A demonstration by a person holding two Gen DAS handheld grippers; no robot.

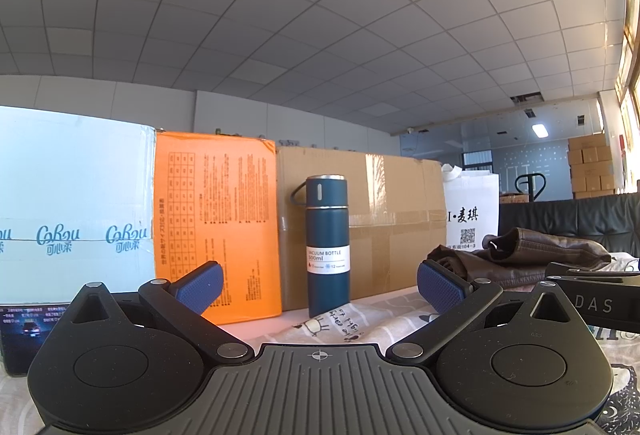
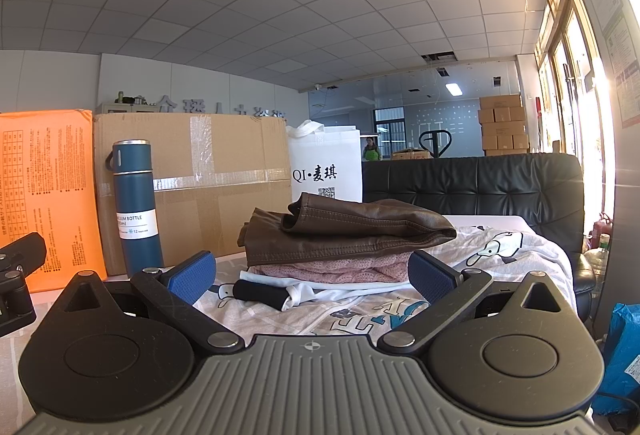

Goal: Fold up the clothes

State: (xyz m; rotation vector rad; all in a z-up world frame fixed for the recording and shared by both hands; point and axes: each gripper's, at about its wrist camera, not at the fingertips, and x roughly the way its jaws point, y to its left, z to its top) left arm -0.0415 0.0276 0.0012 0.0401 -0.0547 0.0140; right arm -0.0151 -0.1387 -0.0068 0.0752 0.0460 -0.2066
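The left gripper [image 1: 320, 289] is released, its blue-padded fingers [image 1: 199, 287] spread wide with nothing between them. Directly beneath and just ahead of the fingers lies a printed white cloth [image 1: 352, 319], spread flat. Beyond it, centred between the fingers, a blue vacuum bottle [image 1: 327, 247] stands upright on the cloth's far edge. Behind the bottle stands a cardboard box [image 1: 384, 219], with an orange box [image 1: 216, 223] beyond the left finger. Past the right finger, a brown leather garment [image 1: 520, 255] lies bunched. The right gripper [image 2: 310, 277] is likewise released and holds nothing. Between its fingers [image 2: 434, 279], on the same printed cloth [image 2: 304, 315], lies a white garment with a black cuff [image 2: 260, 293]. Just beyond, a stack of folded clothes sits centred: a pink knit [image 2: 332, 271] at the bottom, the brown leather garment [image 2: 348, 233] on top. A white bag [image 2: 326, 163] stands behind the stack.
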